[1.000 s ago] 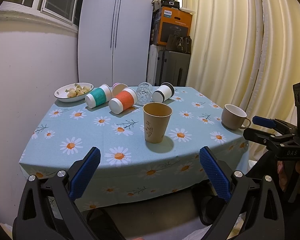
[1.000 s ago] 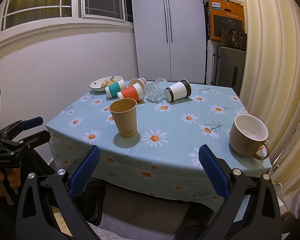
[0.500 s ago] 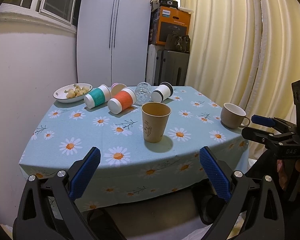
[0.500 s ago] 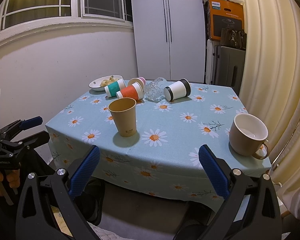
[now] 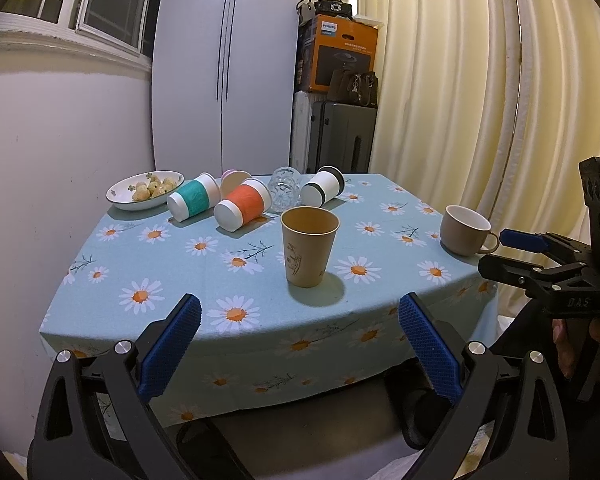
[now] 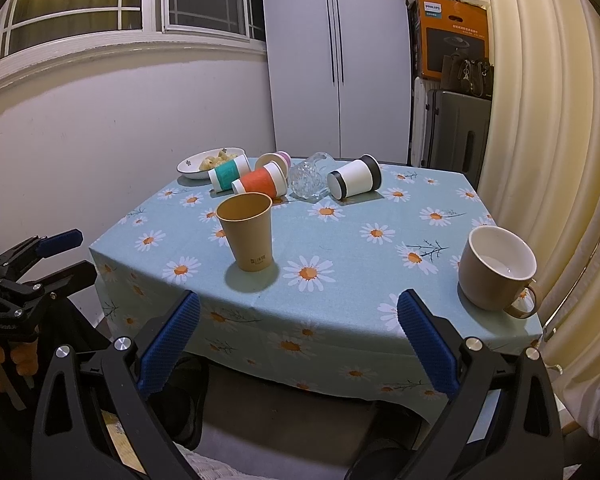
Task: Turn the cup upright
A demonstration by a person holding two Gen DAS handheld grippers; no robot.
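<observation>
Several cups lie on their sides at the far end of the table [image 5: 172,264]: a teal-sleeved cup [image 5: 194,202] [image 6: 229,173], an orange-sleeved cup [image 5: 242,210] [image 6: 260,182], a pink cup [image 5: 233,178] [image 6: 275,159], a clear glass [image 5: 285,194] [image 6: 309,179] and a black-banded white cup [image 5: 323,191] [image 6: 354,182]. A brown paper cup [image 5: 309,252] [image 6: 249,237] and a beige mug [image 5: 465,230] [image 6: 496,268] stand upright. My left gripper [image 5: 298,344] and right gripper [image 6: 298,340] are open and empty, short of the table's near edge.
A bowl of food [image 5: 145,190] [image 6: 208,162] sits at the far left corner. Behind the table stand a grey cabinet [image 5: 224,68], a suitcase [image 5: 346,138] and an orange box [image 5: 342,54]. Curtains [image 5: 480,92] hang at the right.
Both grippers have drifted very slightly; the table sits a touch lower in the left wrist view. No object has moved.
</observation>
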